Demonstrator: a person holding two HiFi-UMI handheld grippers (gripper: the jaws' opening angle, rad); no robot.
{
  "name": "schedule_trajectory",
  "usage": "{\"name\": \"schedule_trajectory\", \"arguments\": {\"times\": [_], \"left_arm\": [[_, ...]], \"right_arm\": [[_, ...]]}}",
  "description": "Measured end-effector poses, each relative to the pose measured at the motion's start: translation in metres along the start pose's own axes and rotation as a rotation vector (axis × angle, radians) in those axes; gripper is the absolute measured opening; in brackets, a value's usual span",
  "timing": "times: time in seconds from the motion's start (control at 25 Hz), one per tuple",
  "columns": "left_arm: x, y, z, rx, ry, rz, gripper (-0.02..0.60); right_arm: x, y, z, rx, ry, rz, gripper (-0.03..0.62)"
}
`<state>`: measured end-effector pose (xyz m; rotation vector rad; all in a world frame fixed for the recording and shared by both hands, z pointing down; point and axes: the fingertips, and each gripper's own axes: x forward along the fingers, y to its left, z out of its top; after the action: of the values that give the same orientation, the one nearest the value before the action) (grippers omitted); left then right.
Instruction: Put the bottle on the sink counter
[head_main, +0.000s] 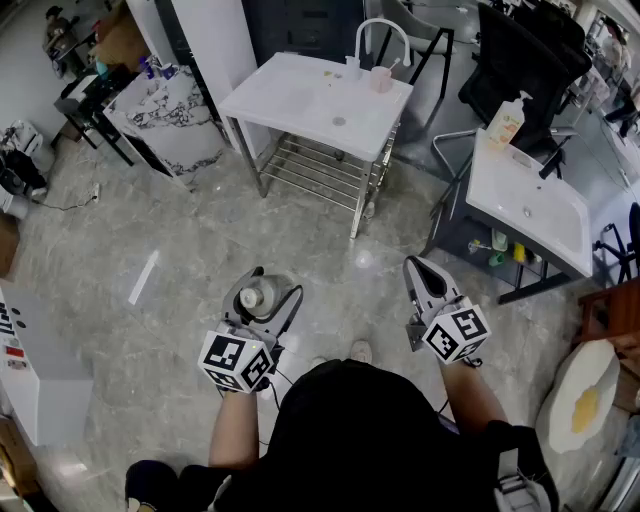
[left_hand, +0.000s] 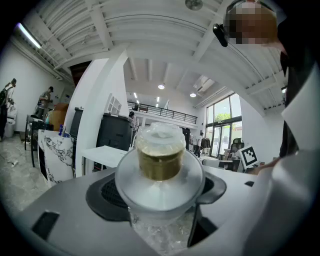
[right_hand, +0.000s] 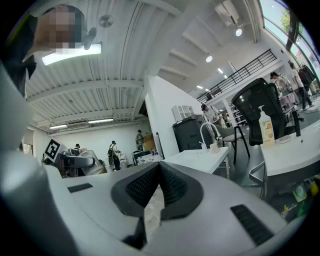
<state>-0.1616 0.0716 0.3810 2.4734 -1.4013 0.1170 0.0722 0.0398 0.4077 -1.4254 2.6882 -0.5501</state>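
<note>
A clear bottle (head_main: 251, 297) with a gold band under its cap sits between the jaws of my left gripper (head_main: 264, 287), which is shut on it and held over the floor. In the left gripper view the bottle (left_hand: 160, 165) points its cap at the camera and fills the gap of the left gripper (left_hand: 159, 202). The white sink counter (head_main: 300, 105) with its arched faucet (head_main: 382, 35) stands ahead, well beyond both grippers. It also shows as a far sink counter (left_hand: 106, 155). My right gripper (head_main: 416, 266) is shut and holds nothing; the right gripper (right_hand: 159, 182) shows its pads pressed together.
A pink cup (head_main: 381, 78) stands by the faucet, and a metal rack (head_main: 320, 175) fills the space below the counter. A second white basin (head_main: 530, 205) with a soap bottle (head_main: 507, 122) is at right. A marble-patterned table (head_main: 170, 110) and black chairs (head_main: 520, 60) stand behind.
</note>
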Motion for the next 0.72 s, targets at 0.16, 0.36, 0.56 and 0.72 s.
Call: {"name": "schedule_trajectory", "arguments": {"times": [0.16,0.36,0.56,0.72], "left_arm": [[-0.001,0.003,-0.002,0.005,0.01,0.009,0.353],[0.0,0.01,-0.003,-0.002,0.005,0.029,0.353],[0.003,0.016,-0.009,-0.01,0.001,0.045,0.353],[0.003,0.019,-0.003,-0.011,-0.02,0.057,0.353]], "right_arm": [[0.0,0.002,-0.003,0.004,0.005,0.005,0.031],[0.007,0.001,-0.007,0.023,0.011,0.027,0.031],[0.015,0.004,-0.006,-0.05,-0.007,0.058,0.032],[0.021,0.01,0.006,-0.137,-0.055,0.08,0.034]]}}
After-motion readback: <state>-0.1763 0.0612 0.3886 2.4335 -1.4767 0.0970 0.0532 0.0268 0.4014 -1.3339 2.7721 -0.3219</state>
